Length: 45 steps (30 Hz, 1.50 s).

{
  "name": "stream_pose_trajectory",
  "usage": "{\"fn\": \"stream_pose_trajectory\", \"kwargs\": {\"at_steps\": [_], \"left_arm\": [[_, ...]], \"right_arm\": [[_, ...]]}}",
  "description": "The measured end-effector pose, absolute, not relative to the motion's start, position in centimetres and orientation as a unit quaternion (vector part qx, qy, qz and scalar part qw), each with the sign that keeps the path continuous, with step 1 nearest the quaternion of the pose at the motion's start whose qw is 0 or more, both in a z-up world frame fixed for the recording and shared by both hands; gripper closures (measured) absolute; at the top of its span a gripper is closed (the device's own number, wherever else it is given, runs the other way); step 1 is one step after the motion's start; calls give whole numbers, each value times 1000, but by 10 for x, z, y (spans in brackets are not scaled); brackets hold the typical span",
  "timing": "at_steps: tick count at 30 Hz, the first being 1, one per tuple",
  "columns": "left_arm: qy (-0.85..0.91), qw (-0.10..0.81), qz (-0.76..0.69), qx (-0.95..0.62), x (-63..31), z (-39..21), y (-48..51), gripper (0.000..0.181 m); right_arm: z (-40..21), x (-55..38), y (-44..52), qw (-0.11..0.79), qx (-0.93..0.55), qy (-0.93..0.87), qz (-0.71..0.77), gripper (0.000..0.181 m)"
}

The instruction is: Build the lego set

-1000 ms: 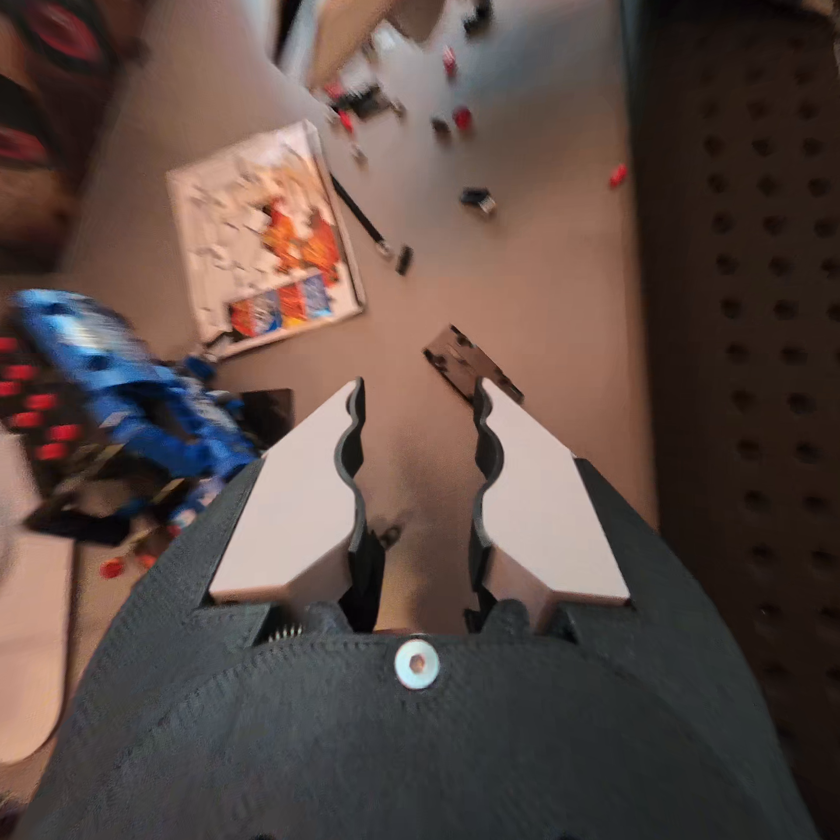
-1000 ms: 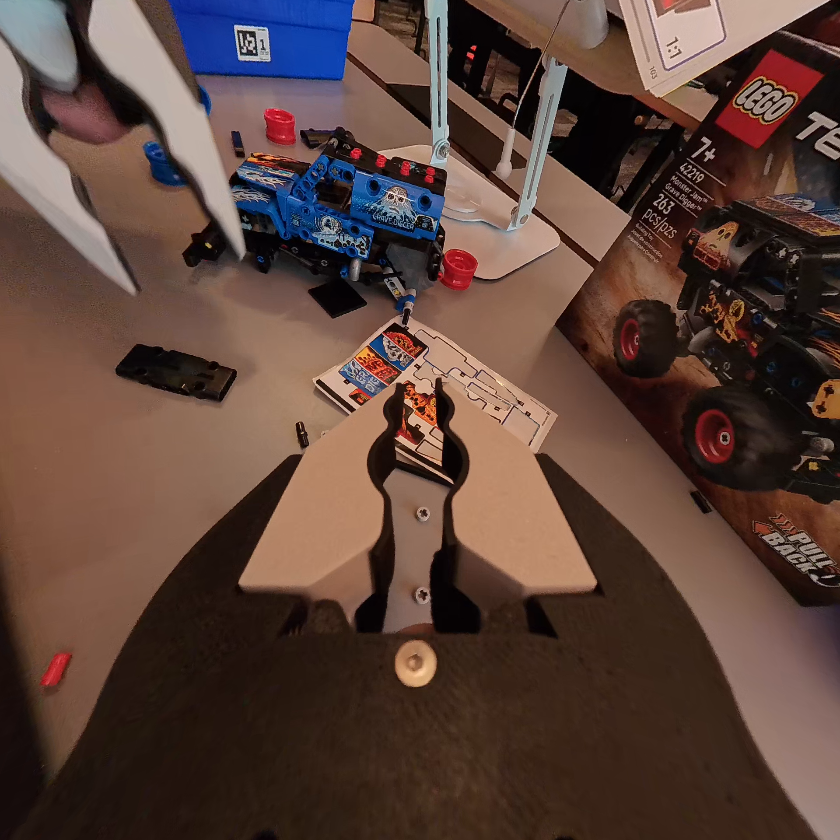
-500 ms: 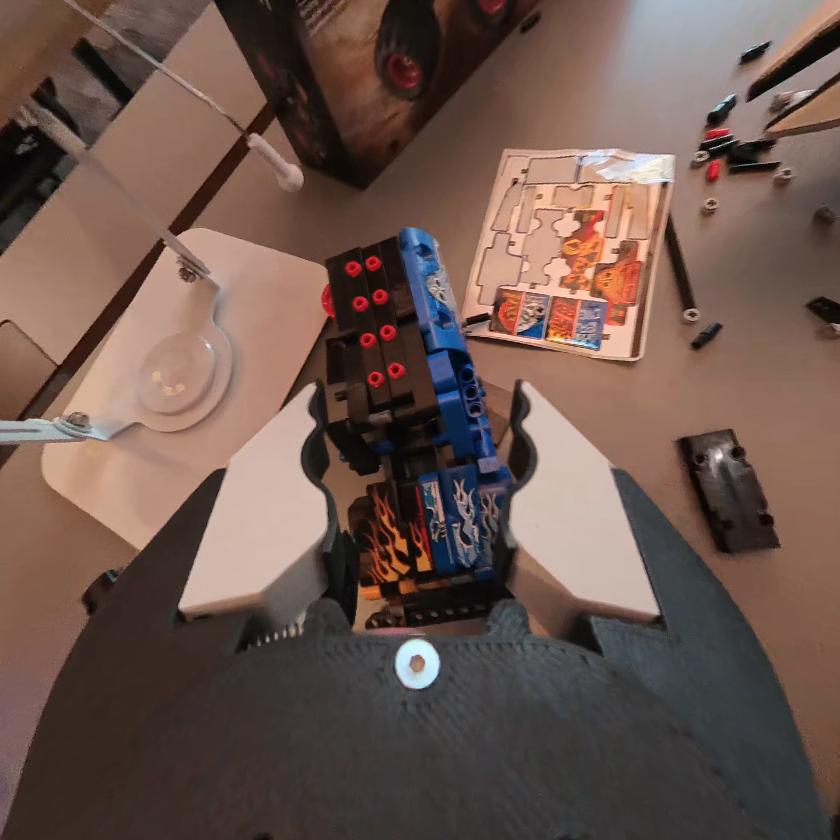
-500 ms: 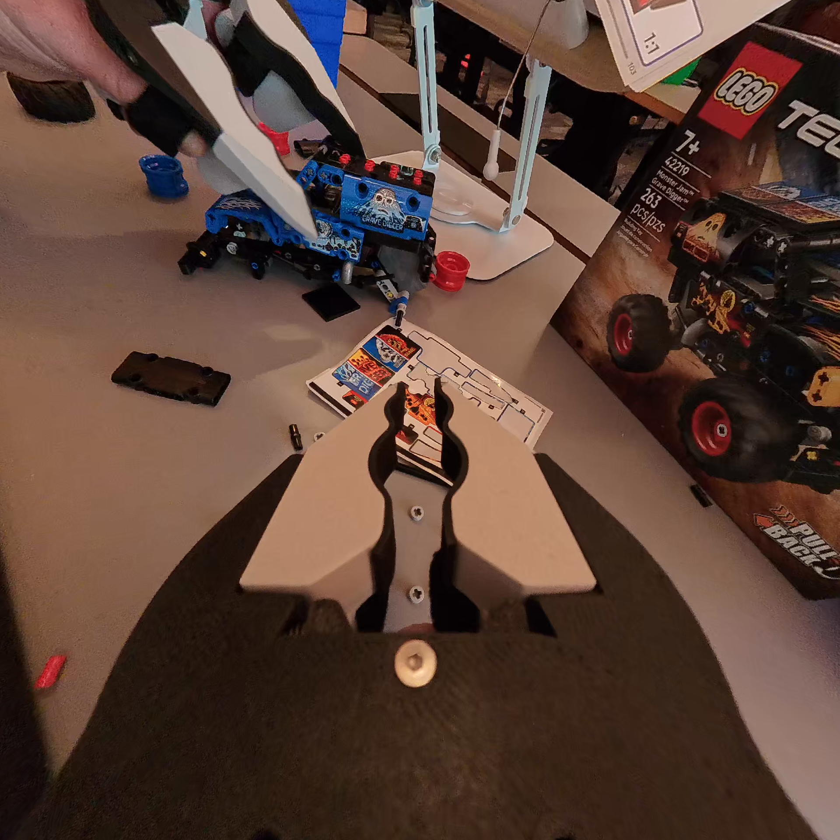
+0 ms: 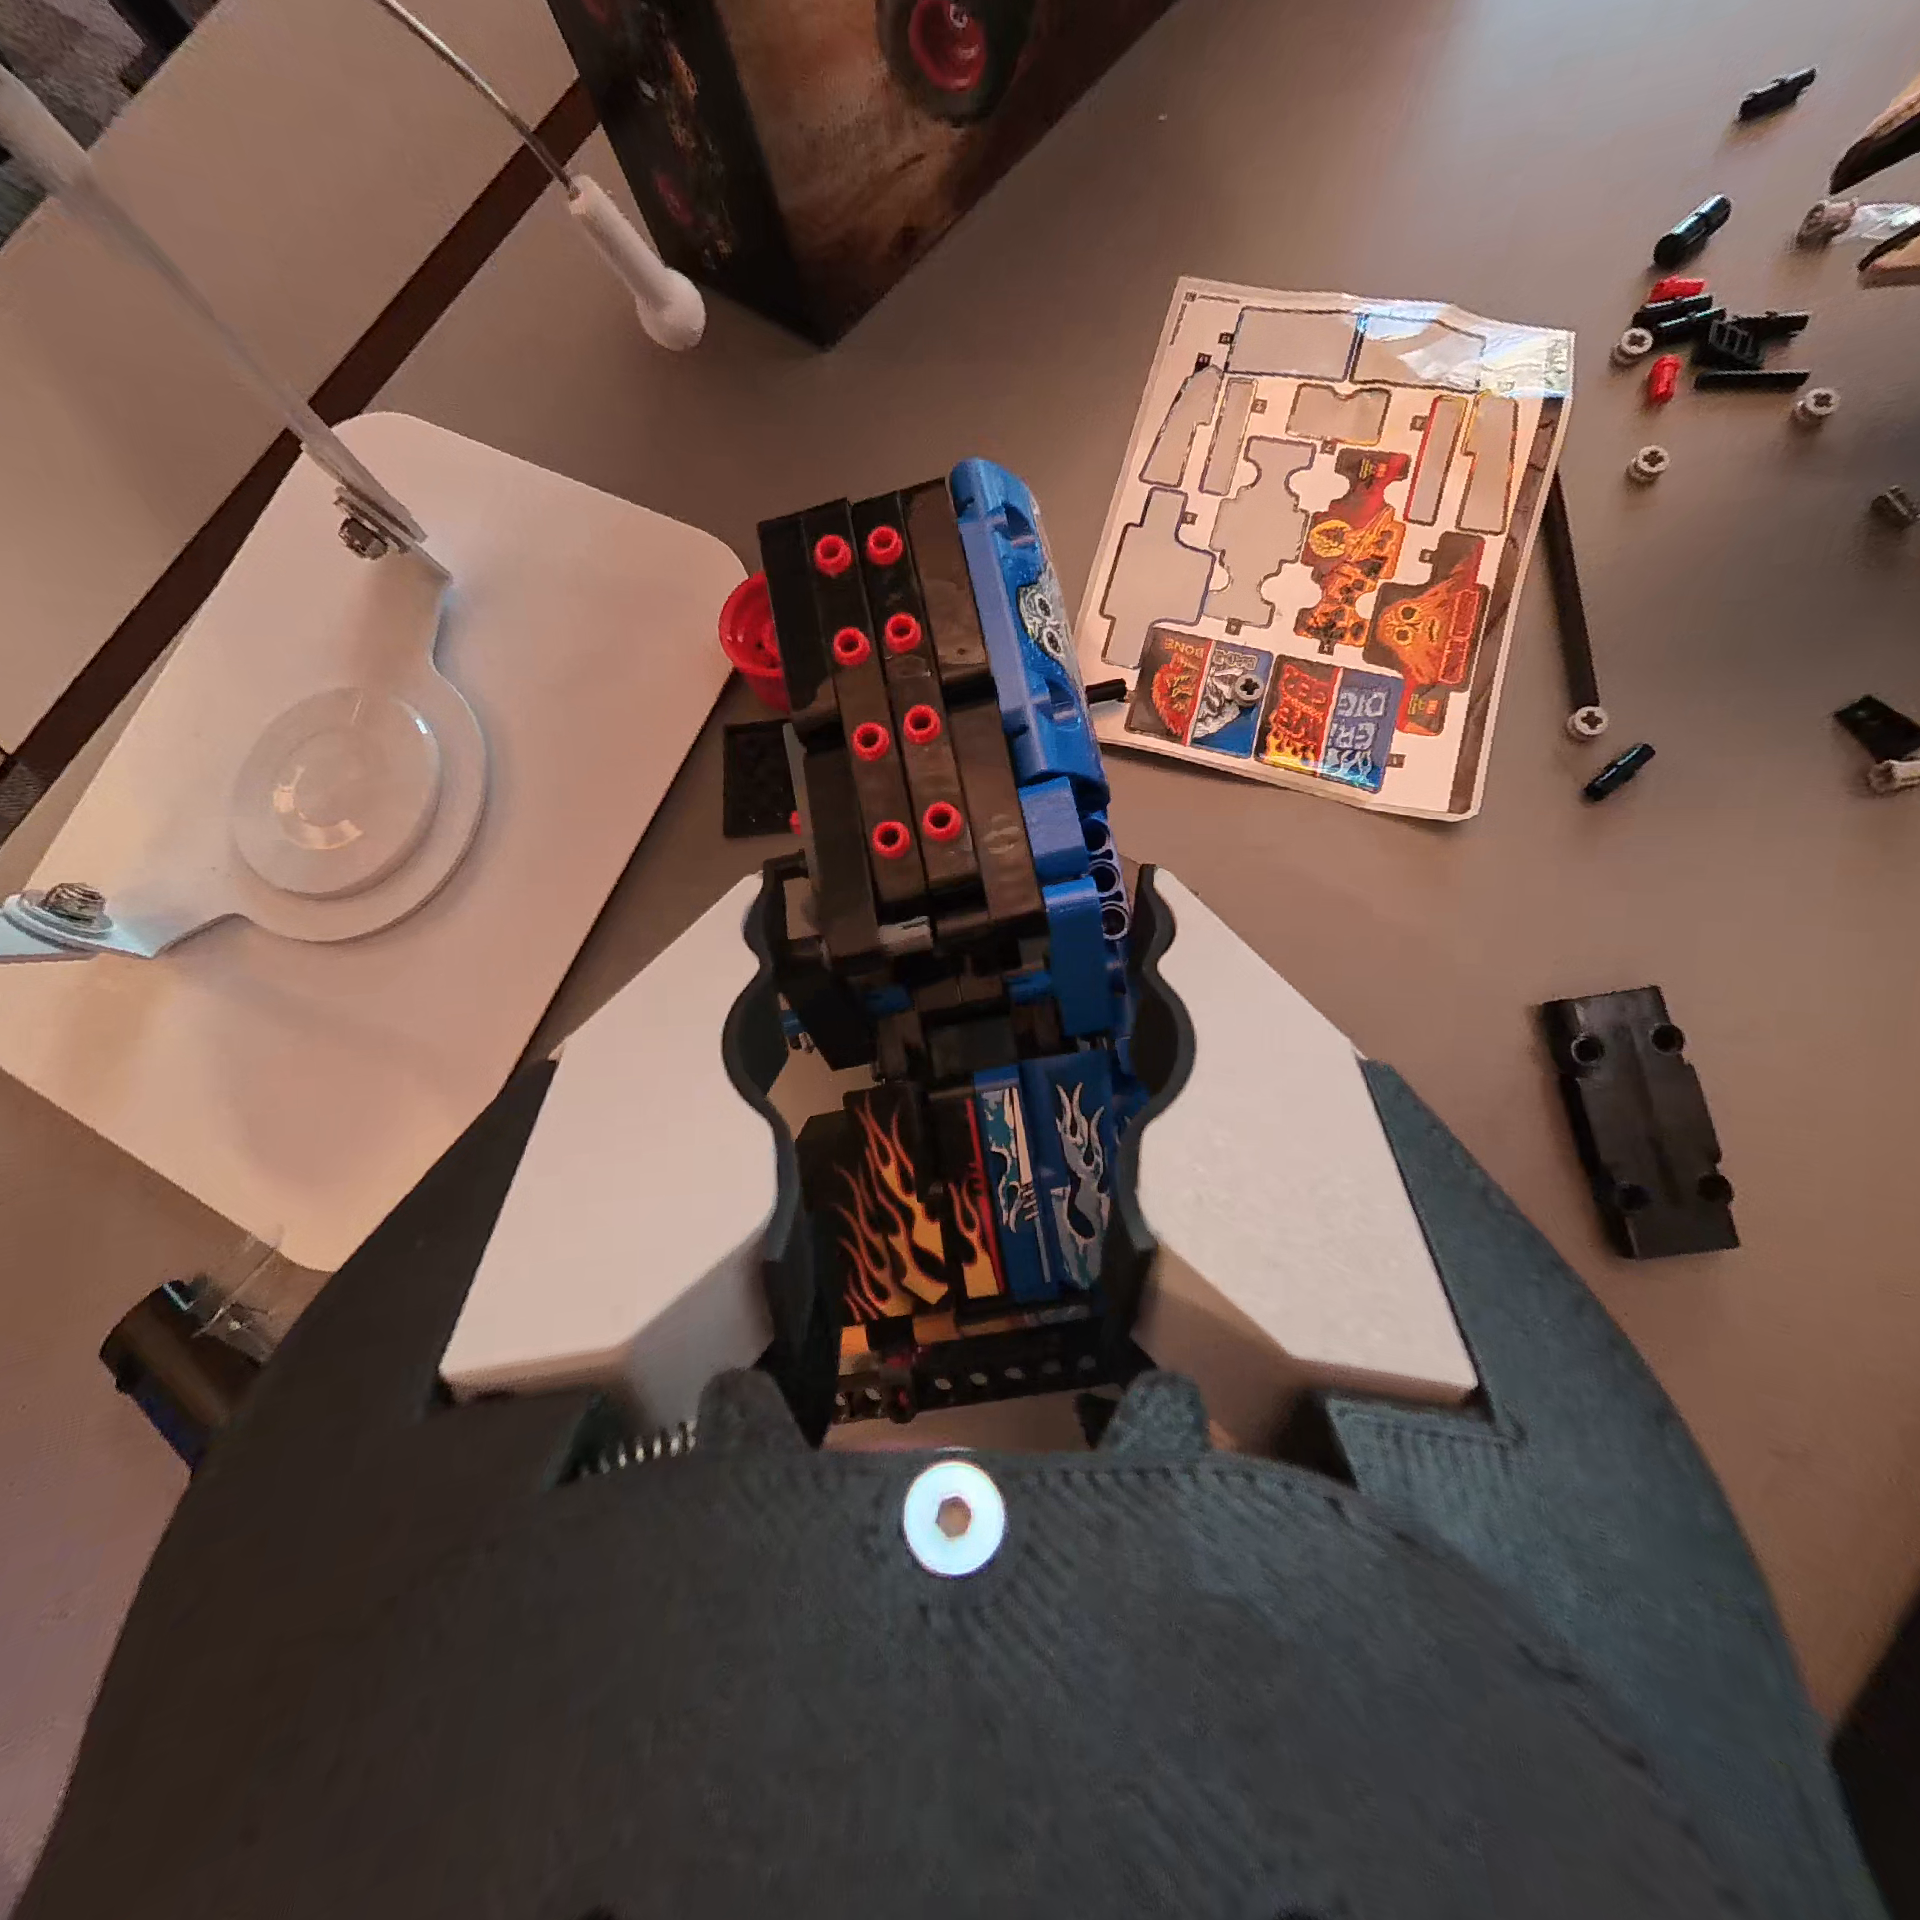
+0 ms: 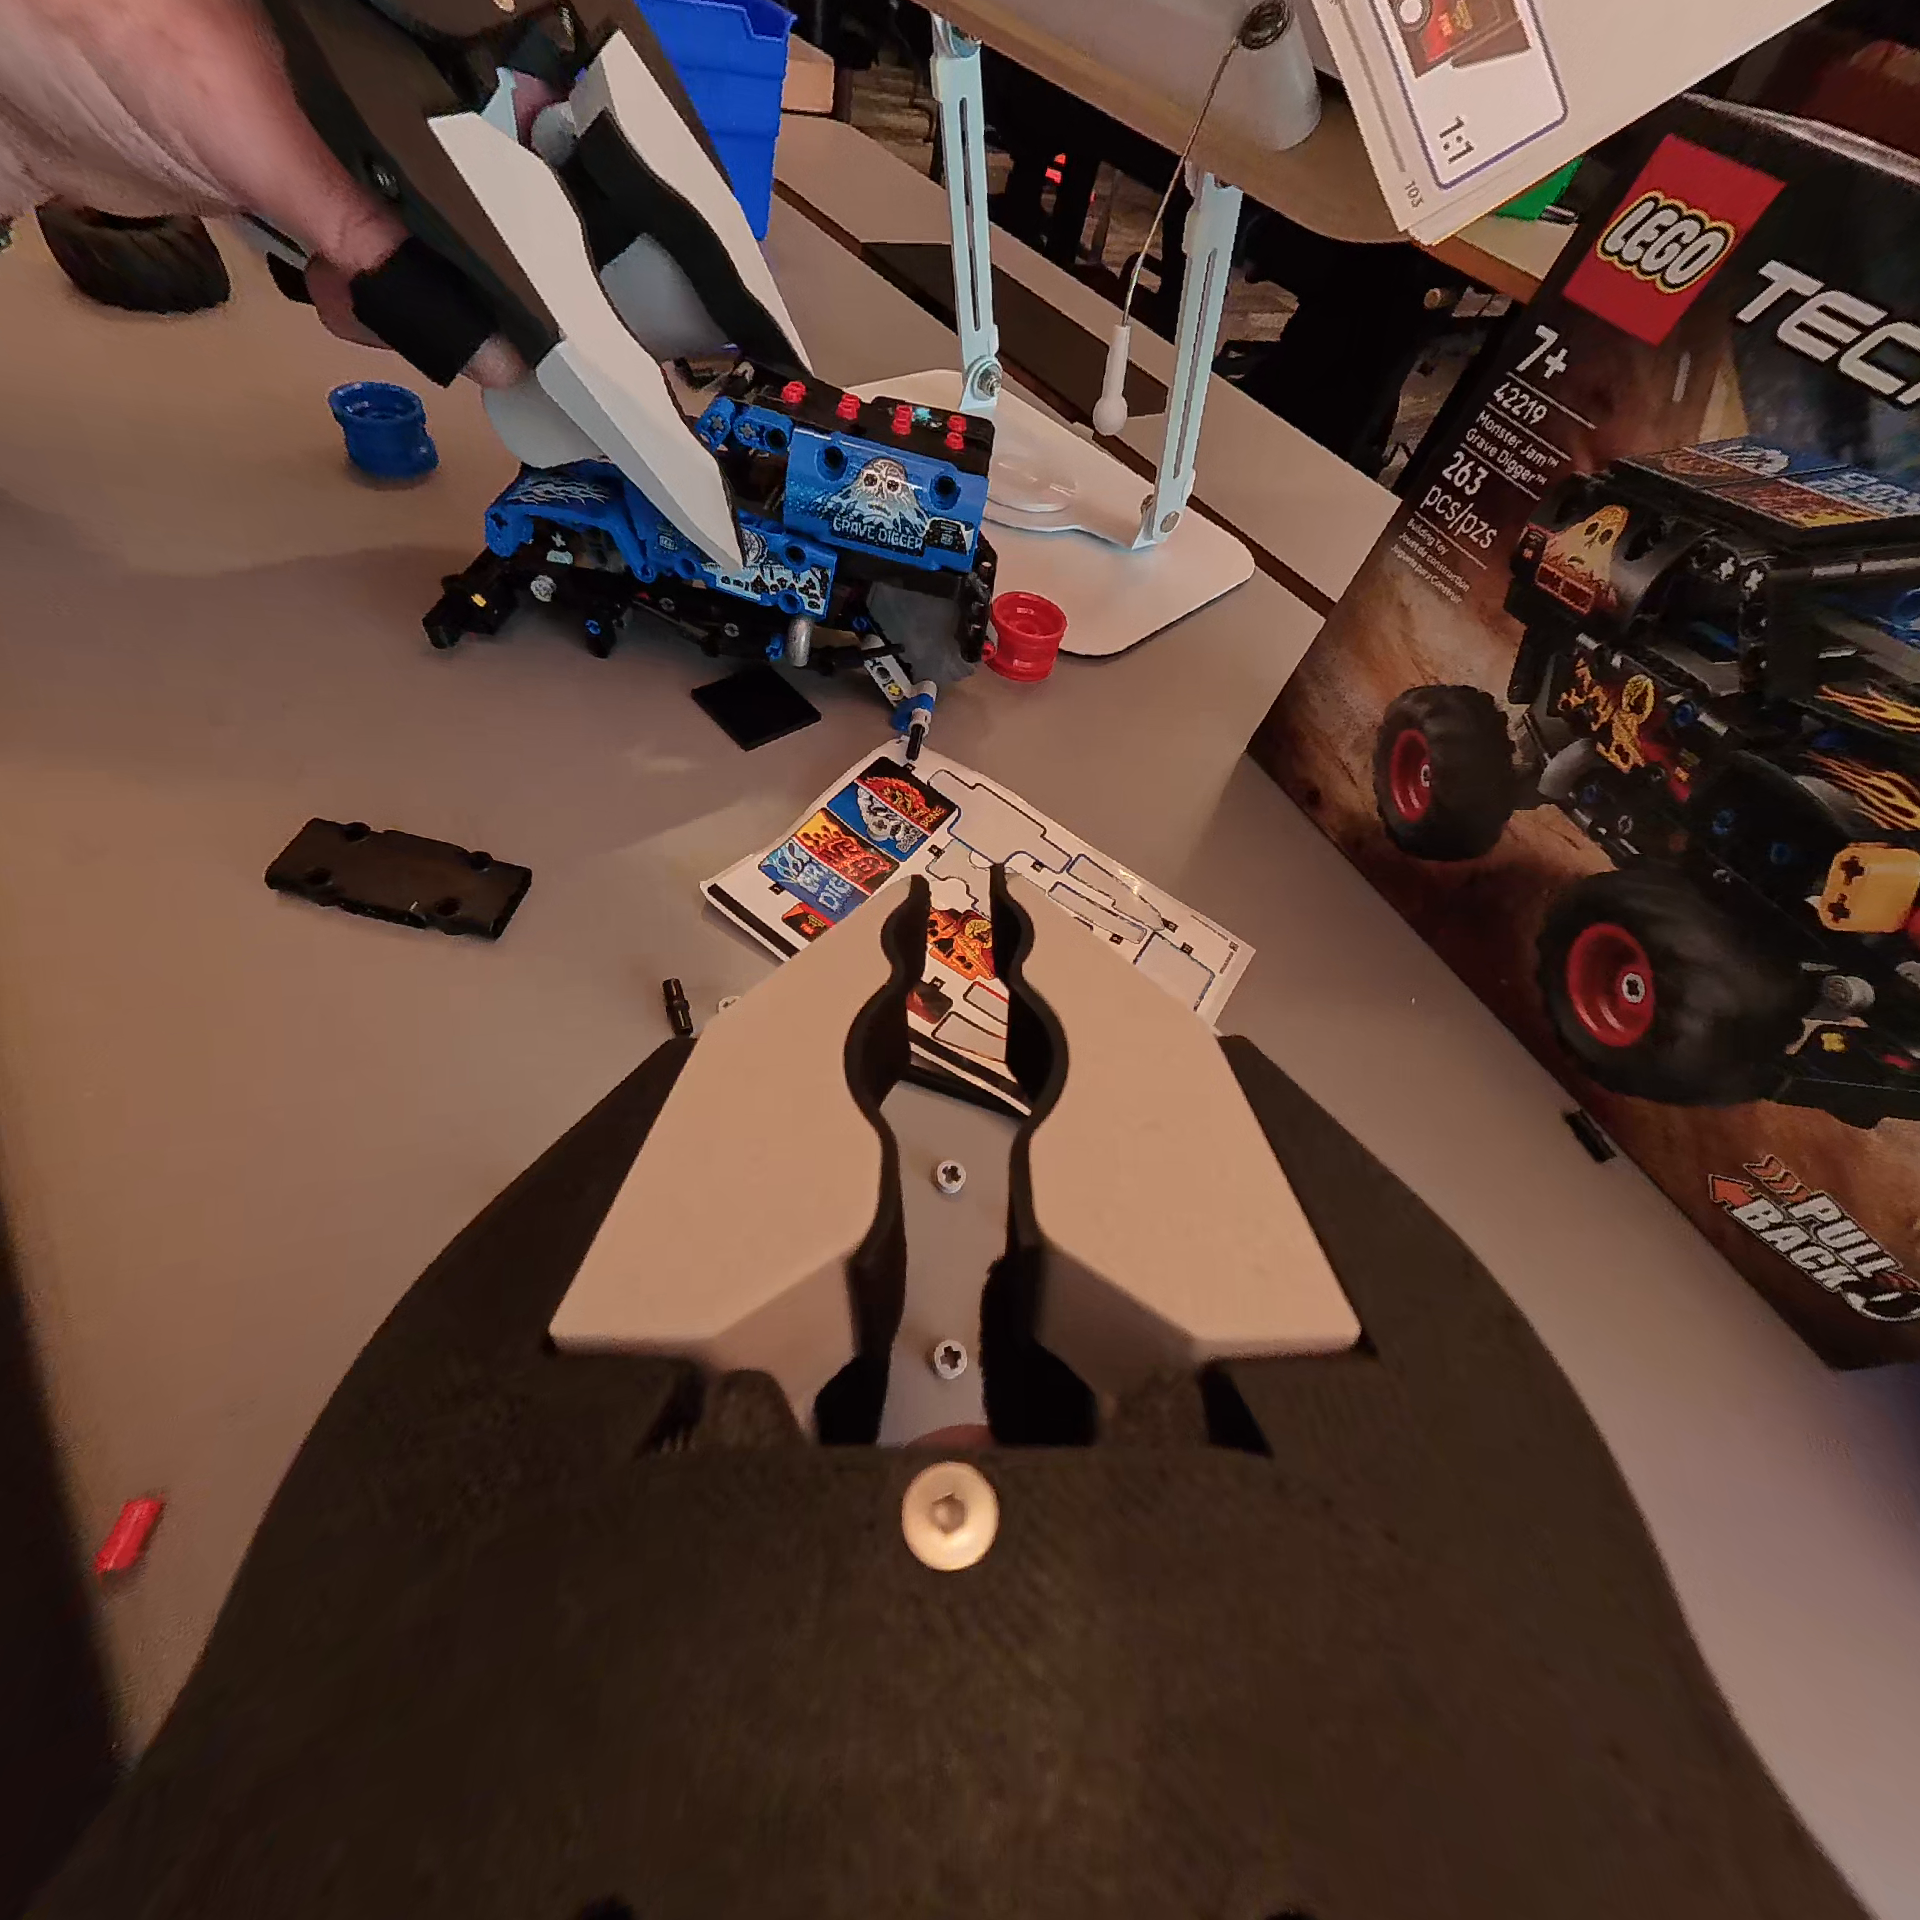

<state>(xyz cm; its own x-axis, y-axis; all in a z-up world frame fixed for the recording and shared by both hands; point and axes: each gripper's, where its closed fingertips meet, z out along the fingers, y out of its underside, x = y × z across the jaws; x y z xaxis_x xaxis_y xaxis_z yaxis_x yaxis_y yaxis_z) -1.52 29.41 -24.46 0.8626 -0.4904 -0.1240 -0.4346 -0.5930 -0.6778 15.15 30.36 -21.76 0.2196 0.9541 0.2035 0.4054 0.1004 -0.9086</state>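
Note:
The blue and black truck build [image 5: 914, 727] with red pins on top stands on the grey table [image 5: 1351, 1039]. My left gripper [image 5: 948, 894] straddles its flame-stickered front from above, fingers pressed on both sides. In the right wrist view this gripper [image 6: 764, 457] comes down on the truck [image 6: 883, 509], held by a hand [image 6: 156, 135]. My right gripper [image 6: 956, 894] hovers low over the sticker sheet [image 6: 1091, 894], jaws a narrow gap apart, nothing between them. A black plate piece [image 5: 1636, 1122] lies to the right of the truck.
The set's box [image 6: 1662, 727] stands at the right. A white lamp base [image 5: 312, 779] sits left of the truck, a red wheel hub [image 6: 1023, 634] against it. A blue hub [image 6: 382, 428], a black tyre [image 6: 135, 260] and small loose parts [image 5: 1704, 332] lie around. My left tips are roughly 12 centimeters from the black plate piece [image 5: 1636, 1122]. It turns up in the right wrist view [image 6: 405, 848] as well.
My left gripper swung over from above the black plate, opened wide, came down over the truck and closed on its sides. My right gripper stayed put.

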Motion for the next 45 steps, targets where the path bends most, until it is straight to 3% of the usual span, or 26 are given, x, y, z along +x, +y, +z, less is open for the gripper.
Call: {"fn": "stream_pose_trajectory", "kwargs": {"at_steps": [12,29,38,43,45], "left_arm": [[322,387,-77,-861,-18,-225,281,125],[501,313,-212,-779,3,-234,208,124],[494,305,-171,-796,-17,-230,206,122],[480,293,-133,-816,-17,-232,199,105],[470,266,-84,-837,-26,-244,203,113]], "right_arm": [[-215,154,305,492,-610,-552,284,173],[-218,154,305,486,-614,-556,280,173],[-217,154,304,487,-612,-557,279,173],[-216,155,304,488,-612,-556,279,173],[-215,155,304,489,-612,-556,279,173]]}}
